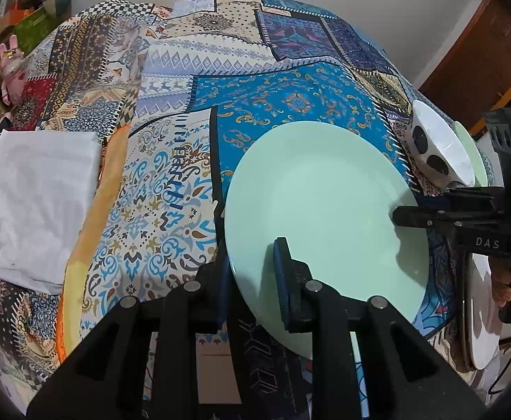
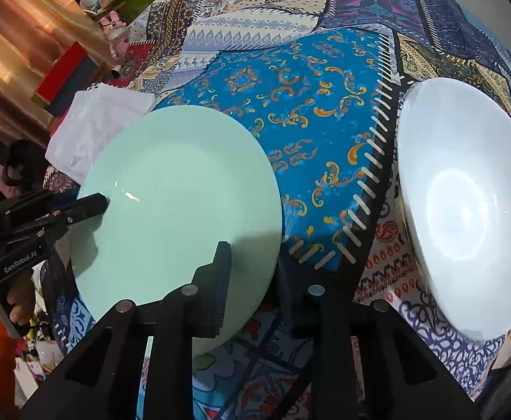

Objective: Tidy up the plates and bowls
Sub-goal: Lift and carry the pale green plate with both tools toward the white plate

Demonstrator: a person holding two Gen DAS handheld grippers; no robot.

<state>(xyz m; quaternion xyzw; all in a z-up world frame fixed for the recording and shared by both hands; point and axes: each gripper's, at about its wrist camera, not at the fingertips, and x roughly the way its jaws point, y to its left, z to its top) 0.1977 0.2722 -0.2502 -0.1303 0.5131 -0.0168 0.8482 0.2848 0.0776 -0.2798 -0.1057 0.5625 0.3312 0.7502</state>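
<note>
A mint green plate [image 1: 322, 210] is held above the patterned cloth, tilted. My left gripper [image 1: 252, 273] has its fingers on either side of the plate's near-left rim and is shut on it. My right gripper [image 2: 255, 280] grips the opposite rim; it shows in the left wrist view [image 1: 406, 215] as a black finger lying on the plate's right edge. The plate also fills the left of the right wrist view [image 2: 178, 210]. A white bowl [image 2: 465, 210] with black spots outside [image 1: 437, 150] lies tilted to the right.
A folded white cloth [image 1: 31, 203] lies at the left on the patchwork tablecloth [image 1: 290, 98]. More plates [image 1: 479, 315] stand at the right edge by the hand. Clutter and a pink toy [image 1: 10, 63] sit beyond the far left edge.
</note>
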